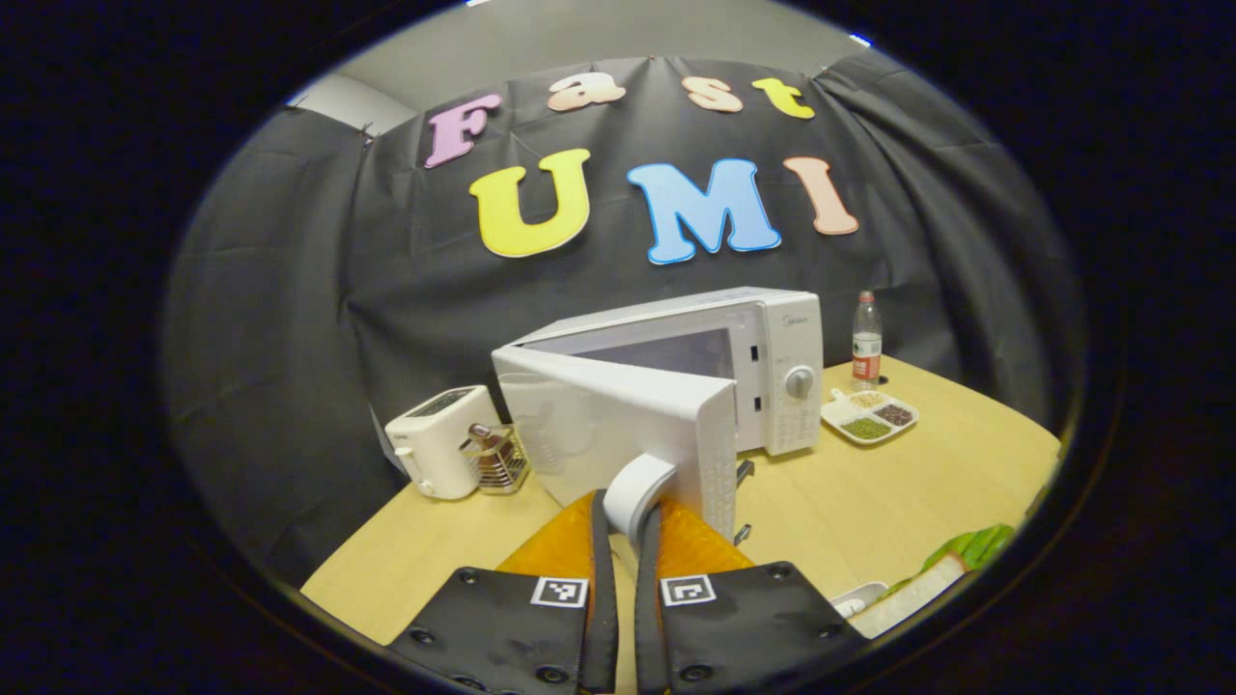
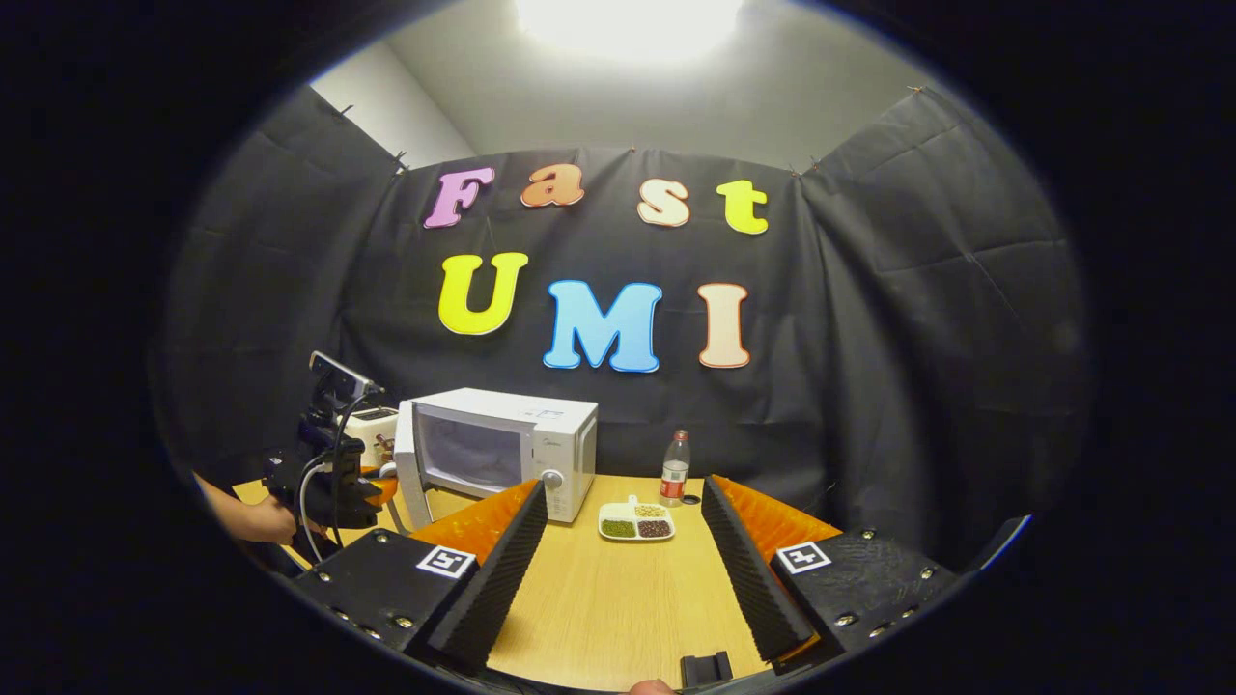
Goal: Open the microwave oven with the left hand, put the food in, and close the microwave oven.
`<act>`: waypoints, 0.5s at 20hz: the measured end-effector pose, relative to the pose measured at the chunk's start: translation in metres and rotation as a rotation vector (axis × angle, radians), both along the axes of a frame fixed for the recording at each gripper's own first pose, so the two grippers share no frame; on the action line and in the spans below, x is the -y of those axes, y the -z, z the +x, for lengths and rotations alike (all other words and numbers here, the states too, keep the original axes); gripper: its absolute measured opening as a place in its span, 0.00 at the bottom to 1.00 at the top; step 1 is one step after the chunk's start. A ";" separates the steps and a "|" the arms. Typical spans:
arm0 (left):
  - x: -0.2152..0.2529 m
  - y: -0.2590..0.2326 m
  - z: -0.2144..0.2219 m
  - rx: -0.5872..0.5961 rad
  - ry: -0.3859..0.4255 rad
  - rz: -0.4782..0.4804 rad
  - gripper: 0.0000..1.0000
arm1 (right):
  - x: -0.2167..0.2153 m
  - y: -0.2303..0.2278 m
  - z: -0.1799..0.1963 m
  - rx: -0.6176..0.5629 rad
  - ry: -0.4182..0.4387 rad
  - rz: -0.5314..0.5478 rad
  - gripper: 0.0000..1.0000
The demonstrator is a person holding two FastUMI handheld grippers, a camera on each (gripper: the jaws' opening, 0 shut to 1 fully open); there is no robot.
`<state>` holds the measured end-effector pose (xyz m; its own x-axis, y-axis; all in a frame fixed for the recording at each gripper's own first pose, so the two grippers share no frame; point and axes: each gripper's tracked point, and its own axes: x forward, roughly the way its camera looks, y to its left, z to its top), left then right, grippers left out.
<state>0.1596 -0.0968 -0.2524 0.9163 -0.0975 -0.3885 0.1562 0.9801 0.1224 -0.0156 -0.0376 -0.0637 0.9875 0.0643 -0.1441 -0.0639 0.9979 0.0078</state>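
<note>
With left tool (image 1: pixel 623 541) clamped on its handle (image 1: pixel 637 492), microwave door (image 1: pixel 618 425) ajar, swung outward; right tool (image 2: pixel 618 569) wide.

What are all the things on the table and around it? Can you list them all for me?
microwave: one, white, back of the table, door swung partly open
toaster: one, white, left of the microwave
wire rack: one, metal, beside the toaster
bottle: one, clear with a red label, right of the microwave
divided dish: one, white, holding green, dark and pale grains, in front of the bottle
sandwich: one, bread with green leaves, near edge of the table
table: one, light wood
left gripper: one, shut on the door handle
right gripper: one, open over the table
</note>
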 end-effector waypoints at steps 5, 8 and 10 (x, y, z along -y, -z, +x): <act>-0.046 0.003 -0.014 -0.001 -0.038 -0.015 0.13 | -0.040 -0.003 0.008 0.005 -0.040 0.010 0.98; -0.065 0.004 -0.018 0.000 -0.013 -0.024 0.13 | -0.074 0.003 0.018 -0.022 -0.049 0.039 0.98; -0.080 0.005 -0.020 -0.005 0.004 -0.044 0.13 | -0.098 0.001 0.024 -0.025 -0.048 0.054 0.98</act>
<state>0.1393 -0.0170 -0.2572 0.9137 -0.1184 -0.3887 0.1609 0.9839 0.0784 0.0082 0.0601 -0.0647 0.9791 0.1198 -0.1641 -0.1107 0.9918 0.0634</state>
